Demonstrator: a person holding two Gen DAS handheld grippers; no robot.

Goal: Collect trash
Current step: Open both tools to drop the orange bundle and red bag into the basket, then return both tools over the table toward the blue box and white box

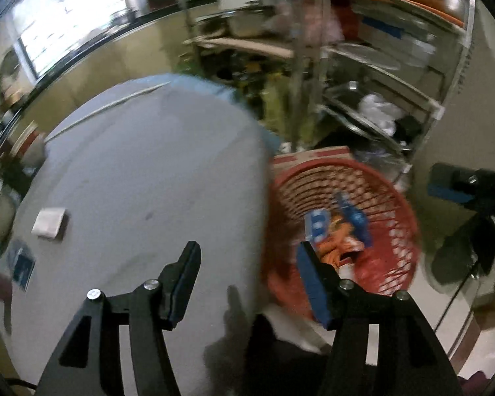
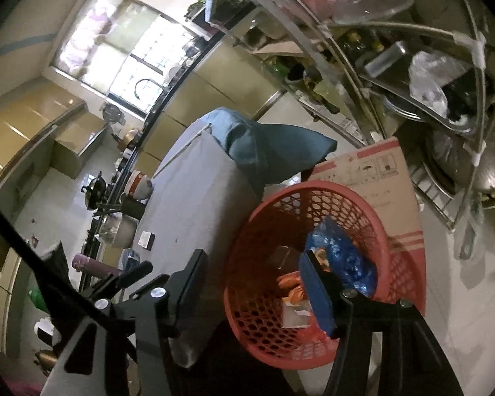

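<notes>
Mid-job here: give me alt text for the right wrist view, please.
The open, empty right gripper hangs over the edge of a grey table, beside a red mesh basket holding blue and orange wrappers. A cardboard box stands behind the basket.

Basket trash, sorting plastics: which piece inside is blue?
The crumpled blue bag against the basket's far wall; the wrappers beside it are orange and white.

Basket [image 2: 316, 323] stands on the floor just right of the counter [image 2: 194, 184], with wrappers [image 2: 343, 257] inside. Cardboard box [image 2: 379, 178] lies behind the basket; metal rack [image 2: 412, 76] beyond it. Small box [image 1: 48, 223] sits on the counter's left part.
</notes>
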